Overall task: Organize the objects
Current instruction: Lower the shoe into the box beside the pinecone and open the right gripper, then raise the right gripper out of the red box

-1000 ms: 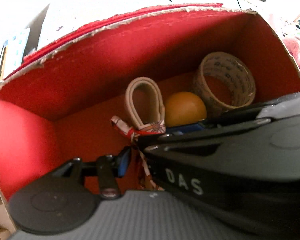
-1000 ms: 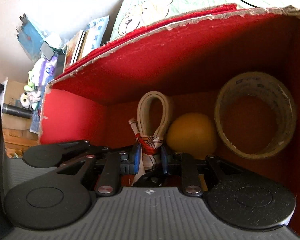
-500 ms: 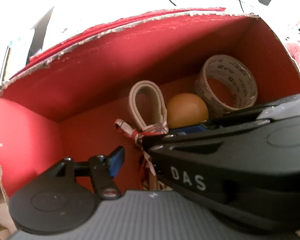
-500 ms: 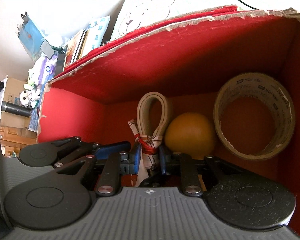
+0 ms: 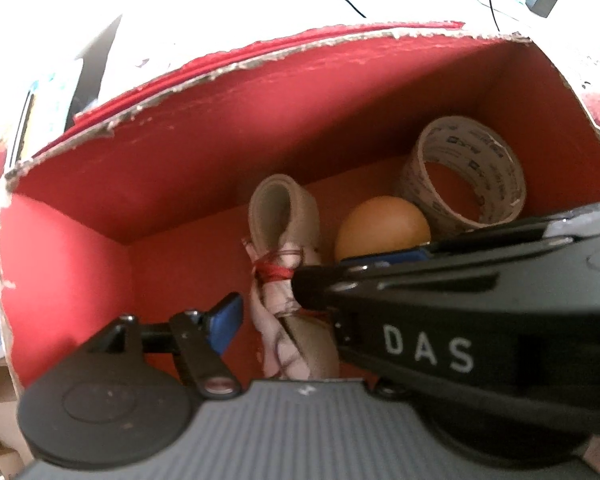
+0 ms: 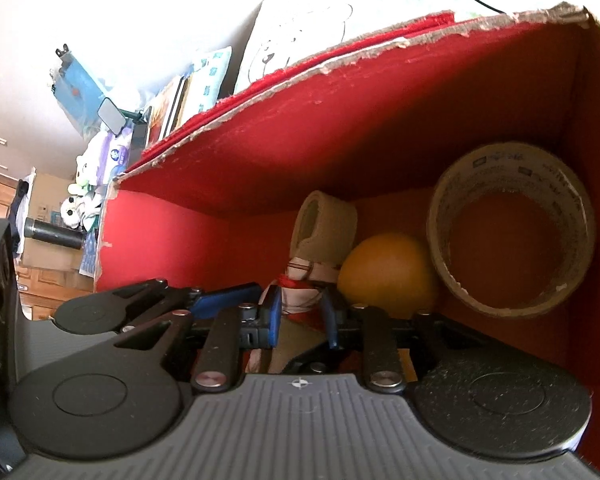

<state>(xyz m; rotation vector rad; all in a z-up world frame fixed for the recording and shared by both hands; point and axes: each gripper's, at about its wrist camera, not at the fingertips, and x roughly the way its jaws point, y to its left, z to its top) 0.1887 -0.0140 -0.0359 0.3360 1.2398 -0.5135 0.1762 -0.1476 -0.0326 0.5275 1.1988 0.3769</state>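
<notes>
In the box (image 6: pixel 380 128): strap (image 6: pixel 324 236) at 9 o'clock of ball (image 6: pixel 384 272), tape roll (image 6: pixel 512 228) at 3 o'clock.

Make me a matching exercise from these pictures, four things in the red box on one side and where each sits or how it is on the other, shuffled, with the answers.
Things:
1. tape roll
2. orange ball
3. tied beige band
4. left hand-held gripper

Descriptions:
A. between the band and the tape
B. open, gripping nothing
C. clamped by the right hand-held gripper
D. leaning in the far right corner of the red box

Pairs: 1-D, 2-A, 3-C, 4-B
</notes>
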